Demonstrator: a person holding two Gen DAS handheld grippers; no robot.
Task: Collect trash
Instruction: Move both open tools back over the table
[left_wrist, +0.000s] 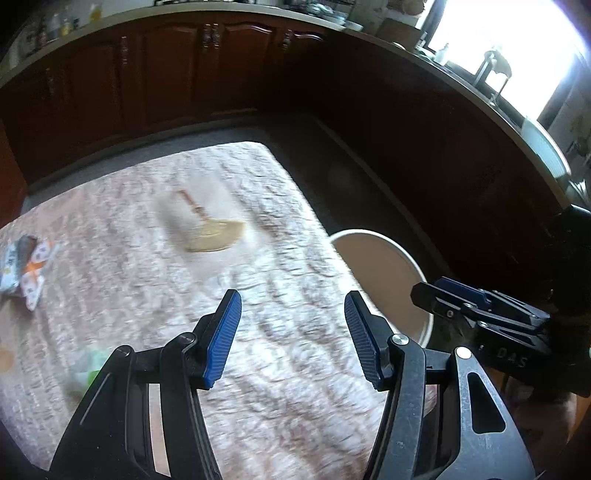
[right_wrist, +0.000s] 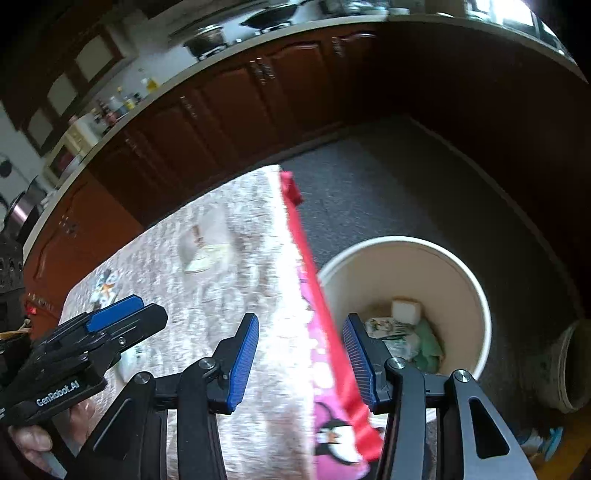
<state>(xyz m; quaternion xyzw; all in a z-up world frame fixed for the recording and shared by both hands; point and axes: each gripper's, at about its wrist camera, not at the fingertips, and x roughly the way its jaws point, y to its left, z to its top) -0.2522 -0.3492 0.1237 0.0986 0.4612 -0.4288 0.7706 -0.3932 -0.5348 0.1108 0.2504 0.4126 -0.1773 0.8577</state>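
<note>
Red and pink, the long wrapper (right_wrist: 325, 332) lies between the parted fingers of the right gripper (right_wrist: 301, 363), against the bin-side pad, the other pad clear of it; whether it is still pinched I cannot tell. Its long axis runs away from the fingers, along the tablecloth (right_wrist: 236, 280) edge beside the white bin (right_wrist: 476, 295), so it probably goes in the bin next. The left gripper (left_wrist: 291, 339) hangs open and empty farther from the bin.
</note>
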